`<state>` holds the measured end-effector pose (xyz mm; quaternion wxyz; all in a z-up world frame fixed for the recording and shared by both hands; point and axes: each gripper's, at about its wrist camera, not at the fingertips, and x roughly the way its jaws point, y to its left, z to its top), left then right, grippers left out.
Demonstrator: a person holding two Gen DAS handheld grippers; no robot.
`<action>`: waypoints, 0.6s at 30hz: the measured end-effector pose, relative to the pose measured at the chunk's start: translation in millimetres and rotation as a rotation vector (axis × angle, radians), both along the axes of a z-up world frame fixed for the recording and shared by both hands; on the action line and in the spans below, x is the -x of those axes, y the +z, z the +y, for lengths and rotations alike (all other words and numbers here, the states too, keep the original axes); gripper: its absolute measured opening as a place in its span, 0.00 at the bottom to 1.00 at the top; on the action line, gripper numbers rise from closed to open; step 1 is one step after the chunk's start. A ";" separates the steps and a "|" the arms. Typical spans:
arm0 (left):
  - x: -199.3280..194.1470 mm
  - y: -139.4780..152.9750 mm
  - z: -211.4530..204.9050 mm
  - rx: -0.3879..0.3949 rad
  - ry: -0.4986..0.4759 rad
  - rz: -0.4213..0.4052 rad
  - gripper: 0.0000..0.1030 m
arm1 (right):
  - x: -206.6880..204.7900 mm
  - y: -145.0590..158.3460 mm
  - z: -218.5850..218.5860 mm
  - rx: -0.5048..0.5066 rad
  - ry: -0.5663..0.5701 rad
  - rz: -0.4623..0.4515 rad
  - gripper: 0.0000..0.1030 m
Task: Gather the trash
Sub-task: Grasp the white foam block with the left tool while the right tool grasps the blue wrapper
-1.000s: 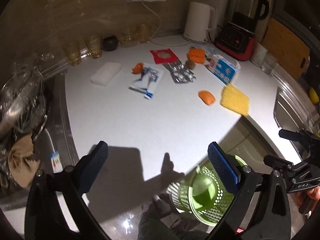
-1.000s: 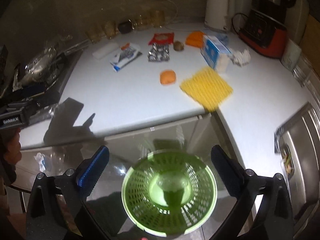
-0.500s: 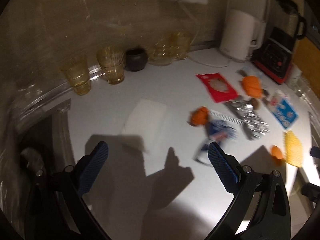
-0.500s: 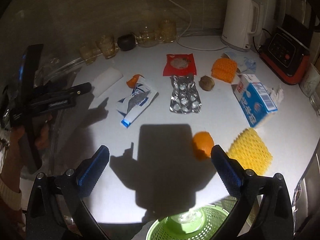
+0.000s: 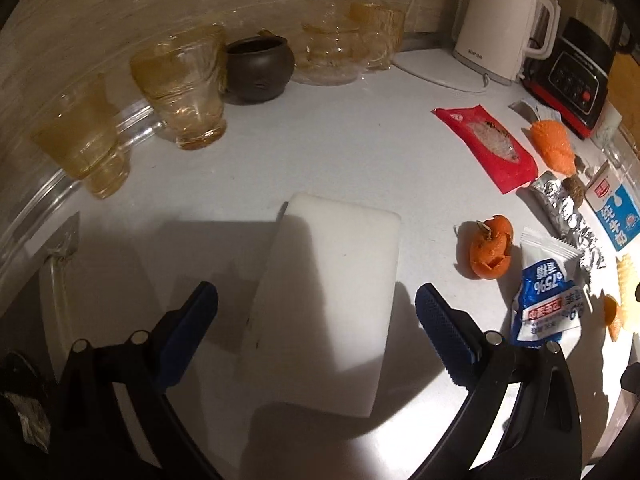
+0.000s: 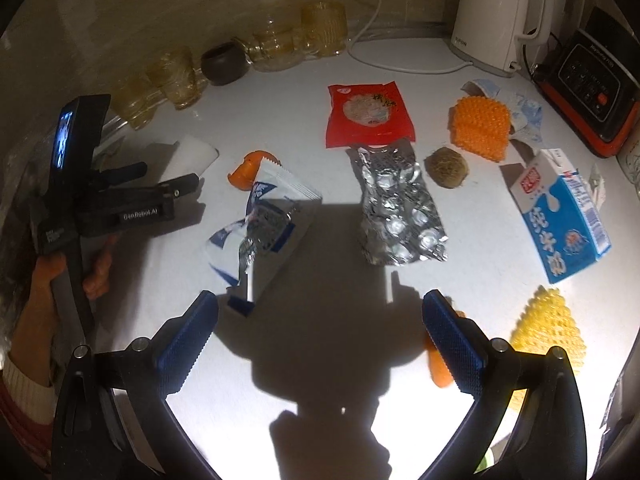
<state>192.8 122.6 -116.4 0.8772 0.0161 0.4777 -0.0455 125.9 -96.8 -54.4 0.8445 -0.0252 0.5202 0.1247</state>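
Note:
My left gripper (image 5: 316, 308) is open, its jaws on either side of a white foam block (image 5: 332, 296) that lies on the white counter; it also shows in the right wrist view (image 6: 192, 156). My right gripper (image 6: 320, 320) is open and empty above the counter, an orange peel (image 6: 438, 364) just behind its right finger. Trash lies spread out: a blue-white wipe packet (image 6: 264, 220), an orange peel (image 5: 490, 246), a red wrapper (image 6: 368, 114), a foil blister pack (image 6: 396, 208), a blue milk carton (image 6: 560, 216), yellow foam netting (image 6: 548, 328), orange foam netting (image 6: 480, 126), a brown pit (image 6: 446, 166).
Amber glasses (image 5: 180, 88) and a dark pot (image 5: 258, 68) line the back wall. A white kettle (image 6: 494, 12) and a red-black blender base (image 6: 592, 76) stand back right. The left gripper's body (image 6: 100, 204) shows in the right wrist view.
Both grippers have moved forward from the green basket at the counter edge to over the counter. The left one has closed in on the white foam block.

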 end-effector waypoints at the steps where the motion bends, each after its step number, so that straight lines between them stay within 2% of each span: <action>1: -1.9 -2.2 -1.1 -0.005 -0.006 0.009 0.81 | -2.6 -1.1 1.5 -0.004 -0.006 0.001 0.98; 3: -4.1 -2.3 -1.0 -0.007 -0.003 0.003 0.75 | -10.3 -4.7 5.6 -0.017 -0.033 0.005 0.98; 4: -4.6 -1.3 -0.7 -0.003 0.002 -0.001 0.69 | -13.9 -7.1 7.5 -0.031 -0.055 0.011 0.98; 5: -5.0 -0.2 -1.4 -0.006 0.004 -0.005 0.59 | -17.3 -8.7 8.8 -0.046 -0.071 0.017 0.98; 10: -0.1 1.3 -3.7 -0.009 0.024 -0.017 0.58 | -32.4 -20.7 23.2 -0.084 -0.145 0.050 0.98; 15: 14.9 7.6 -0.3 0.014 0.058 -0.033 0.58 | -46.8 -33.4 39.3 -0.044 -0.212 0.060 0.98; 17: 22.1 13.2 2.8 0.021 0.075 -0.046 0.58 | -50.9 -38.8 41.7 -0.023 -0.237 0.061 0.91; 18: 25.0 16.3 4.3 0.025 0.083 -0.054 0.58 | -52.7 -41.5 42.7 -0.020 -0.242 0.063 0.83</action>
